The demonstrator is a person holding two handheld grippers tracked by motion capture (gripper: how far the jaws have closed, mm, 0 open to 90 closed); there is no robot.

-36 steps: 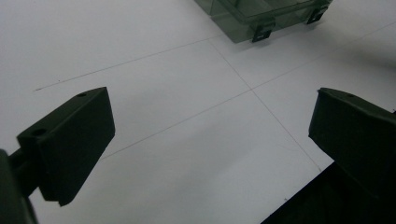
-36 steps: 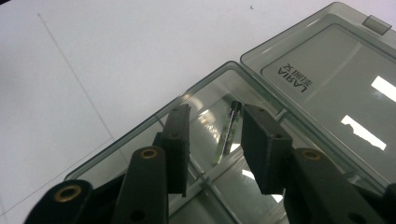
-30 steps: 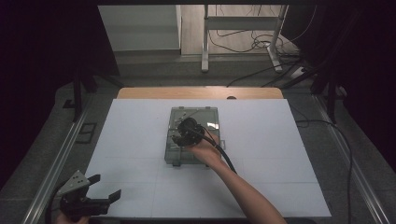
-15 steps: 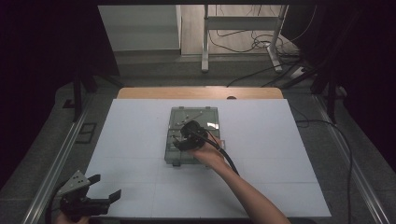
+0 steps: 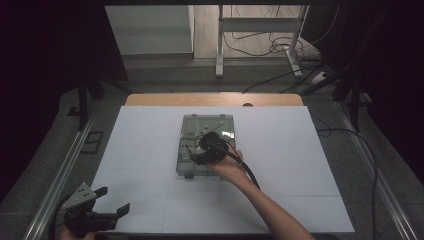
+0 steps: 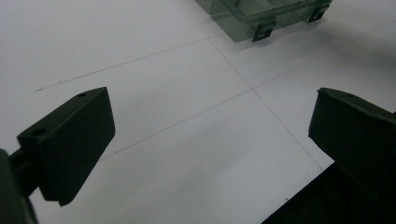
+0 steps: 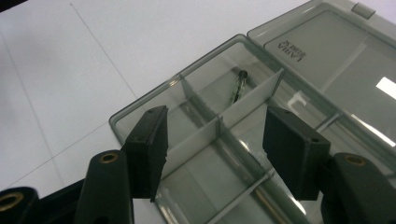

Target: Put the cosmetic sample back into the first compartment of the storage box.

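1. Box [image 7: 243, 135], clear plastic with dividers, lies lid-open on the counter [image 5: 310, 165], directly under the right claw [image 7: 215, 149].
2. Right claw: jaws have just been opening, now about half apart, nothing between them.
3. Small dark pin [image 7: 239, 86] lies in a compartment just beyond the jaw tips; judged already dropped in.
4. Left claw [image 6: 205, 140]: wide open, empty, well apart from the box.
5. Left to do, likely: withdraw, shut the lid.

White sheet [image 5: 300, 160] covers tabletop, faint grid lines. Wood strip [image 5: 165, 99] at far edge. Metal rails [image 5: 60, 170] both sides. Cables [image 5: 260, 47] on floor beyond.
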